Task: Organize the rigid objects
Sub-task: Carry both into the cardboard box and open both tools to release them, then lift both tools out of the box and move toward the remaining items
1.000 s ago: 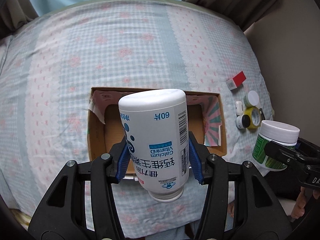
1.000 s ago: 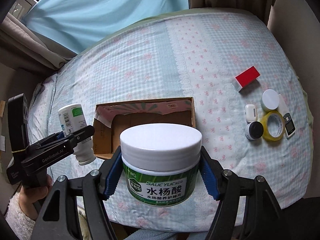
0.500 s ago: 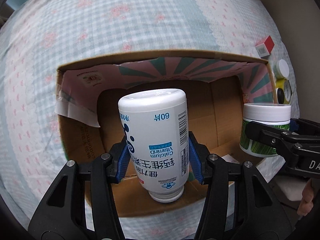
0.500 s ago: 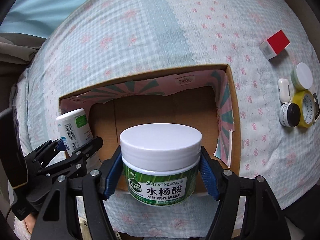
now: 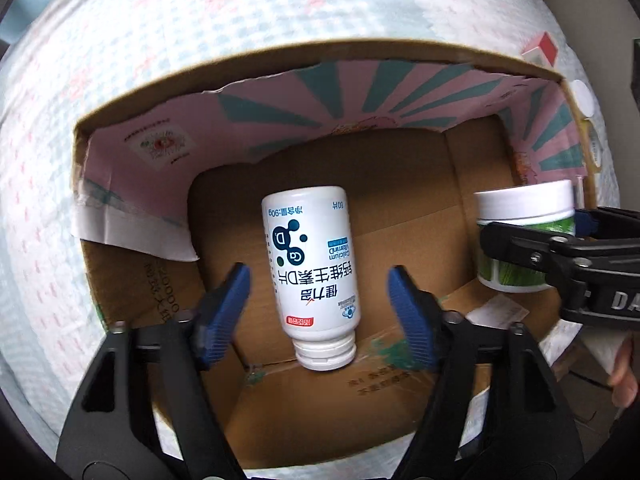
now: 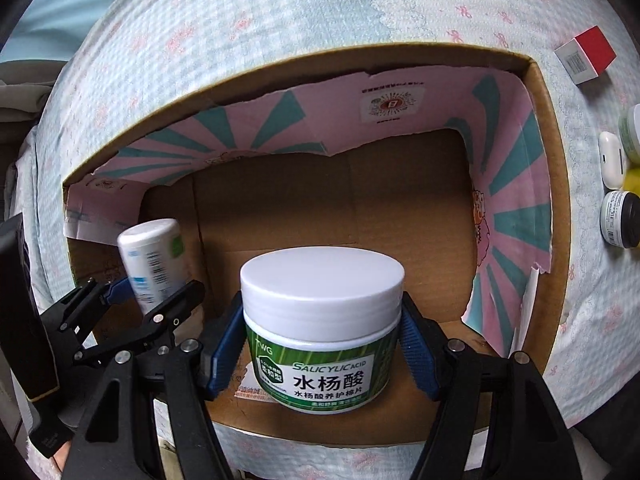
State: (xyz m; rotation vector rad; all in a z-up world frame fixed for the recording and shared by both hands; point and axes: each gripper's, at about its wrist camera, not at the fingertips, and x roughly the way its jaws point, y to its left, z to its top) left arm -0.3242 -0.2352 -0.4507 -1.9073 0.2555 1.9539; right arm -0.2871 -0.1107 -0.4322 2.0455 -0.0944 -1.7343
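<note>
An open cardboard box (image 5: 120, 280) with pink and teal lining lies on the bed. My left gripper (image 5: 318, 276) points straight down into it and its jaws are opening. The white calcium bottle (image 5: 310, 276) sits loose between the blue pads, cap toward the camera, and neither pad touches it. I cannot tell whether it rests on the box floor. In the right wrist view the bottle (image 6: 154, 260) leans between those fingers. My right gripper (image 6: 322, 312) is shut on the green salicylic acid jar (image 6: 322, 280) with a white lid, held low over the box's right half.
On the checked bedcover (image 6: 280, 20) right of the box lie a red and white carton (image 6: 586, 54), a white earbud case (image 6: 612, 160), a black-lidded pot (image 6: 622, 218) and a yellow tape roll (image 6: 634, 180). A person's hand (image 5: 620, 376) holds the right gripper.
Both grippers have come down into the box. The left jaws have swung apart and let go of the bottle, which has dropped away from the camera. The right still grips the jar.
</note>
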